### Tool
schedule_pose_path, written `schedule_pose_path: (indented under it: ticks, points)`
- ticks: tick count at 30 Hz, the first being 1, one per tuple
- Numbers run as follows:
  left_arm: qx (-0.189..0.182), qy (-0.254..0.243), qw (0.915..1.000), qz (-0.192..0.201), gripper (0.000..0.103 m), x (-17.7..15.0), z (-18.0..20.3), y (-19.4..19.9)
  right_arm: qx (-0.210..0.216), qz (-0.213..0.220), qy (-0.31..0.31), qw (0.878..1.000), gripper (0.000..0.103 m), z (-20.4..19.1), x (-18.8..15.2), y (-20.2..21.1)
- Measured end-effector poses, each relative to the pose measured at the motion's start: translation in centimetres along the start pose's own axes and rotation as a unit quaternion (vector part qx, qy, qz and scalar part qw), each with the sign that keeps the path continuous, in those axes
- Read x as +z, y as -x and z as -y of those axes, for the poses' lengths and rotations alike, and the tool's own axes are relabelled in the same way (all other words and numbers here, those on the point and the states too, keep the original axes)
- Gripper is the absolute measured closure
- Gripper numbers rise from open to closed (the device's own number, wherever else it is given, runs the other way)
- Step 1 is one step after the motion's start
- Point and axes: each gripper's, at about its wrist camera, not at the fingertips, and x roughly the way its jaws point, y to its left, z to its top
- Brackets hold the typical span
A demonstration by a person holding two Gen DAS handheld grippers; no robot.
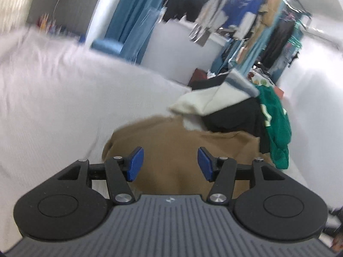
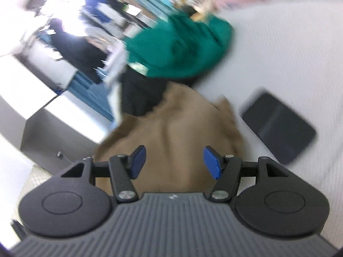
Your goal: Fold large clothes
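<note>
A tan garment (image 1: 178,143) lies crumpled on the white bed (image 1: 64,98); it also shows in the right wrist view (image 2: 178,128). My left gripper (image 1: 170,162) is open and empty, its blue pads spread just above the tan garment. My right gripper (image 2: 174,161) is open and empty, also over the tan garment. Behind it is a pile: a green garment (image 1: 276,124) (image 2: 182,45), a black one (image 1: 233,117) (image 2: 141,94) and a cream one (image 1: 205,100).
A dark flat folded item (image 2: 278,126) lies on the white bed (image 2: 289,64) right of the tan garment. Blue curtains (image 1: 133,21) and a rack of hanging clothes (image 1: 268,21) stand beyond the bed. A grey box (image 2: 53,128) is off the bed's left edge.
</note>
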Motion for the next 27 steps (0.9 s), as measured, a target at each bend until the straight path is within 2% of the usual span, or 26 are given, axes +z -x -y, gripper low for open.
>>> schedule_pose_path:
  ticks: [3, 8, 13, 18, 27]
  points:
    - [-0.009, -0.026, 0.9994, 0.019, 0.042, 2.0, 3.6, 2.8, 0.018, 0.025, 0.046, 0.998, 0.040, -4.2, 1.7, 1.1]
    - [-0.001, -0.079, 0.9960, 0.040, 0.041, 4.1, 9.2, 7.2, 0.032, 0.043, 0.121, 0.991, 0.040, -10.8, 3.8, 3.1]
    - [-0.002, -0.117, 0.9920, 0.047, 0.041, 4.6, 13.8, 10.1, 0.039, 0.068, 0.187, 0.979, 0.040, -15.2, 3.5, 6.0]
    - [-0.016, -0.124, 0.9909, 0.050, 0.041, 3.6, 16.3, 12.3, 0.032, 0.066, 0.241, 0.968, 0.040, -17.5, 1.4, 7.8]
    - [-0.022, -0.168, 0.9844, 0.045, 0.041, 0.3, 19.3, 13.8, 0.031, 0.047, 0.291, 0.955, 0.040, -18.5, -2.5, 9.2]
